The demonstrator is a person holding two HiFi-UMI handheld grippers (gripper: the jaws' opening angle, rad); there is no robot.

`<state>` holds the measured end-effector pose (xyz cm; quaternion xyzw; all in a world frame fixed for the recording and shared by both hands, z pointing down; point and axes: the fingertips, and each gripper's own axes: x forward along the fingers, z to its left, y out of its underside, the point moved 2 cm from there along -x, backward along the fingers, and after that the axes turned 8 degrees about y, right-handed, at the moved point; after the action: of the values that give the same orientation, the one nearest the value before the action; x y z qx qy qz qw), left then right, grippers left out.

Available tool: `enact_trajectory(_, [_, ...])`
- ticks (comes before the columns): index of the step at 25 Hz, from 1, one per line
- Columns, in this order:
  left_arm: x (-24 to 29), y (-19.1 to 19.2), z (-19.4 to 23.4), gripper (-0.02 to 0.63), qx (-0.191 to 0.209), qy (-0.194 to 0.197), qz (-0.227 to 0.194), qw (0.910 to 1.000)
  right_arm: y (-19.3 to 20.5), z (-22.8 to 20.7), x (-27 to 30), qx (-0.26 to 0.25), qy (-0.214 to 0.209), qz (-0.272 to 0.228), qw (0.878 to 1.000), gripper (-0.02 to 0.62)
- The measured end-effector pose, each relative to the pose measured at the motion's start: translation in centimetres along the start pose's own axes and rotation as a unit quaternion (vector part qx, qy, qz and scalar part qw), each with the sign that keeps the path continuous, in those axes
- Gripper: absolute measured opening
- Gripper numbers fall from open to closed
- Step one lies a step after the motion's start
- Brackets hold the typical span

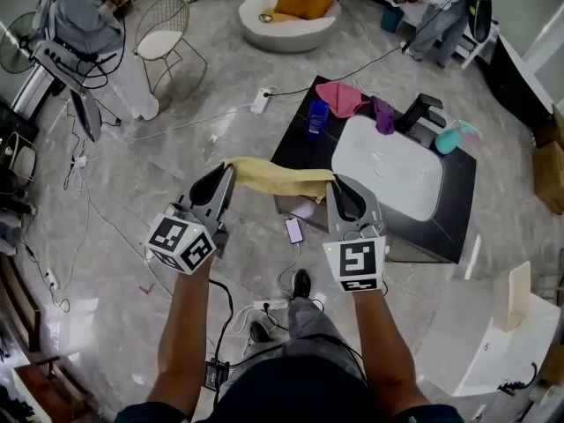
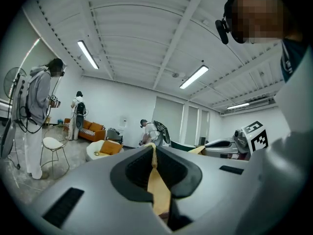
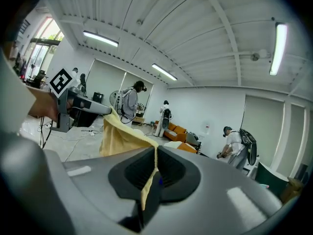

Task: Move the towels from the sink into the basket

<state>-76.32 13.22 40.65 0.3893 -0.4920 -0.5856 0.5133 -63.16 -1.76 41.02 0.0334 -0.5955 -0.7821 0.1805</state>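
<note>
yellow towel (image 1: 278, 179) hangs stretched between two hand-held grippers, raised over the marble floor (image 1: 167, 166) just in front of a dark worktop (image 1: 458, 196). the left hand-held gripper (image 1: 227, 167) pinches one end, jaws pressed together on the cloth; the right hand-held gripper (image 1: 335, 183) is clamped on the other end the same way. behind the towel sits the white sink (image 1: 352, 139), with a pink towel (image 1: 339, 98) and a purple towel (image 1: 383, 115) lying on the worktop at its far edge, near the black tap (image 1: 419, 111).
</note>
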Motion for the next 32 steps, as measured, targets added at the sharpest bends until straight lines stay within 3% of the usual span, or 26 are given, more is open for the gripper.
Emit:
enact_trajectory(11, [-10.2, -7.3, -6.3, 0.02, 0.083, 0.03, -0.019, 0.9959, -8.8, 3.3, -8.8, -0.018, 0.007, -0.055, 0.998, 0.023])
enact_trajectory(20, [-21.1, -9.0, -11.0, 0.02, 0.141, 0.055, -0.012, 0.9883, -12.7, 10.0, -17.0, -0.023, 0.016, -0.076, 0.997, 0.023])
enact_trajectory(25, [-25.3, -9.7, -13.3, 0.02, 0.147, 0.077, -0.021, 0.986, -14.5, 12.3, -21.7, -0.025, 0.039, -0.076, 0.996, 0.023])
enact_trajectory(32, [-25.2, -9.1, -17.4, 0.02, 0.142, 0.133, -0.021, 0.9806, -13.8, 11.0, -27.1, -0.023, 0.095, -0.056, 0.994, 0.023])
